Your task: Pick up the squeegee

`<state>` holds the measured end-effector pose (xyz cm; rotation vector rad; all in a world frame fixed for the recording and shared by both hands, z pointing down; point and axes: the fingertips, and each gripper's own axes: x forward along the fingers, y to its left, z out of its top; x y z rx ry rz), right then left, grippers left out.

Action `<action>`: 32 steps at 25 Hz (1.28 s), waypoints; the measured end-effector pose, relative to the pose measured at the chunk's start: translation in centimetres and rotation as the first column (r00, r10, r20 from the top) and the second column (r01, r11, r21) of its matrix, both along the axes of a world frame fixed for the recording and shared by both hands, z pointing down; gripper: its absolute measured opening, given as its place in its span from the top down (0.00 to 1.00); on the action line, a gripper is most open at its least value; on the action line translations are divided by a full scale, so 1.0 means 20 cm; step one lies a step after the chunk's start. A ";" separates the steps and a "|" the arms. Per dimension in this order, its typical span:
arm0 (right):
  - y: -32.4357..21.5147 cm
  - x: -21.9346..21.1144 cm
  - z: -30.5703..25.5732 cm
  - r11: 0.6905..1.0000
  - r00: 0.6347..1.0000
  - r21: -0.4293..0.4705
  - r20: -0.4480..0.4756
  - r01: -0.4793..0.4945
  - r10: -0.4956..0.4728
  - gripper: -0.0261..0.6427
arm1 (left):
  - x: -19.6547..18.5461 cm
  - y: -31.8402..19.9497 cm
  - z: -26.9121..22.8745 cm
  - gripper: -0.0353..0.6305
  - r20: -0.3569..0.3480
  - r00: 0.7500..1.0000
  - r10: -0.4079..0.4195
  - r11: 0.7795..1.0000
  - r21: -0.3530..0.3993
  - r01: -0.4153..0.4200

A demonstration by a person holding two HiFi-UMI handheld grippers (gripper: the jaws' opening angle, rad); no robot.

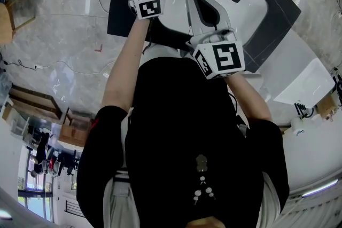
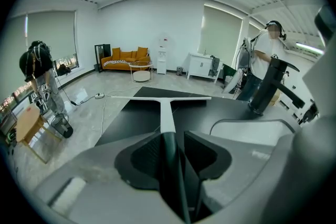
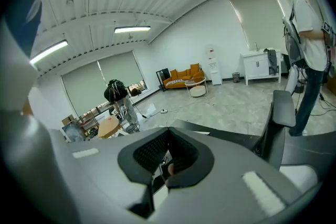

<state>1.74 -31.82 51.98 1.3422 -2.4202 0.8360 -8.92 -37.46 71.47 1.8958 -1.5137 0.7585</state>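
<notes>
So far the squeegee (image 2: pixel 167 113) has not been lifted. It lies flat on the black bench (image 2: pixel 123 123), with its crossbar at the far end and its handle running back toward the person. The left claw (image 2: pixel 173 139) is spread wide around that handle, which sits between the pads unpinched, with a sliver of gap showing on its right side. By my reckoning, closing on the handle and raising it are all that remain. The right claw (image 3: pixel 168 134) is off to the right with its tips drawn together and nothing gripped that I can make out, so it seems to have no part in this step. The bench top is dark and bare around the squeegee, and to its right is a white part (image 2: pixel 252 131) with a rounded hollow and a black post (image 2: pixel 268 89) rising beside it. The room is a large pale hall with a grey marbled floor (image 2: pixel 89 107). At the left are a cardboard box (image 2: pixel 29 128) and a standing figure (image 2: pixel 37 68). An orange sofa (image 2: pixel 125 55) is against the back wall, then a white cabinet (image 2: pixel 202 65), and a person in white (image 2: pixel 262 55) stands at the right.
</notes>
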 end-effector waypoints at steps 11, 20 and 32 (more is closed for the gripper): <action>0.03 0.05 0.00 1.000 1.000 0.011 -0.015 -0.020 0.021 0.96 | -0.05 0.01 0.01 0.79 0.029 0.999 -0.026 1.000 -0.001 0.026; 0.10 0.04 -0.02 1.000 0.999 0.016 -0.022 -0.025 0.026 0.96 | -0.06 0.07 -0.05 0.79 0.017 0.999 -0.032 0.999 0.028 0.031; 0.22 0.00 -0.07 0.999 0.999 0.041 -0.024 -0.023 0.024 0.96 | -0.09 0.21 -0.15 0.79 0.002 1.000 -0.022 0.998 0.067 0.022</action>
